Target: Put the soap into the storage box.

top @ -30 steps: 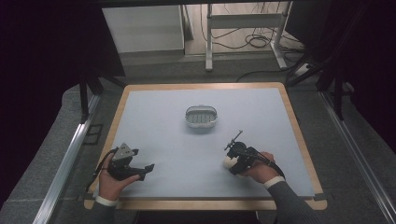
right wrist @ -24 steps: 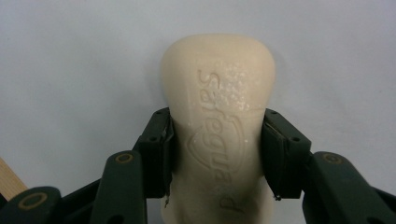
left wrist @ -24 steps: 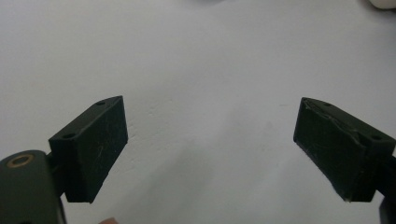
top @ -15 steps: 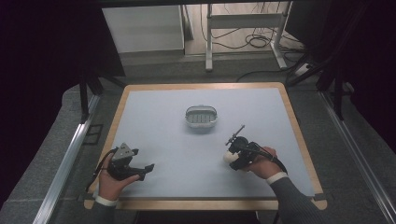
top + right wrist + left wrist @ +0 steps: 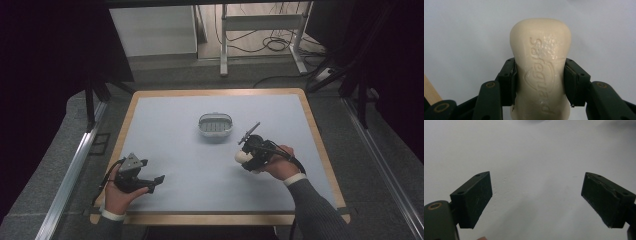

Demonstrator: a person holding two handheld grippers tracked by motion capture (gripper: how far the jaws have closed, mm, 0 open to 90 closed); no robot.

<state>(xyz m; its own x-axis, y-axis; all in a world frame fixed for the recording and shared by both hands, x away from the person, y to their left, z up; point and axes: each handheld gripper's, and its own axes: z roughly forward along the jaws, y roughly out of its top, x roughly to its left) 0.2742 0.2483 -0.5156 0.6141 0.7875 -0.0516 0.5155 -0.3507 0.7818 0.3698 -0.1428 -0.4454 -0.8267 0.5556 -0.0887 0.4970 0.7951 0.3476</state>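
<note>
High view: your right hand-held gripper clamps a soap bar just off the near right of the dish, which sits empty mid-table. Likely the soap goes there next. Your left hand-held gripper rests agape, empty, well clear toward the near edge.

Desk w/ pale blue-grey top and light wood rim, set on grey carpeted floor. Metal rails run along desk's left & right edges. Beyond far edge: white cabinet, white metal table frame, loose black cables on floor. Dark panels at both far corners; room dim, desk evenly lit.
</note>
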